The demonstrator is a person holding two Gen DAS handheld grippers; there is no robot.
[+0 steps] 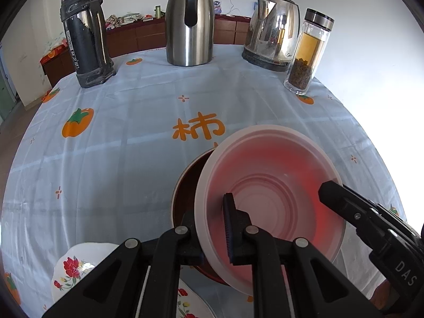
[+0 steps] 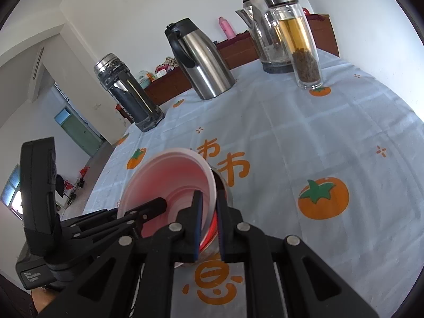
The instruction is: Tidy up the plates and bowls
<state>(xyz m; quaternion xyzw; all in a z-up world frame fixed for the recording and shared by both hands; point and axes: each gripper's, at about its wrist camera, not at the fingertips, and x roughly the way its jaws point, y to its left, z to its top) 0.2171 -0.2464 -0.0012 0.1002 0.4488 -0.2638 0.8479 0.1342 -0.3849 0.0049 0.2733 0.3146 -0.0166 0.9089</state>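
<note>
Left wrist view: left gripper (image 1: pixel 216 228) pinched tight on the near-left rim of the pink bowl (image 1: pixel 267 185), one pad inside the wall, the other outside. Bowl sits tilted over a dark red bowl (image 1: pixel 185 185) just left of the jaws. Right gripper (image 1: pixel 334 193) reaches in from the right onto the far rim; "DAS" printed on its body. Orange character "柿" on the tablecloth (image 1: pixel 119 132) ahead of the jaws. Floral plates (image 1: pixel 76 265) below-left, seen only here. Beyond: black flask (image 1: pixel 84 34), steel carafe (image 1: pixel 189 23), kettle (image 1: pixel 273 31), tea bottle (image 1: pixel 308 50).

Right wrist view: right gripper (image 2: pixel 209 220) clamped shut on the pink bowl's (image 2: pixel 172 180) rim. Left gripper body at left, label too small to read. Orange "息" on cloth beneath the jaws, only here.
</note>
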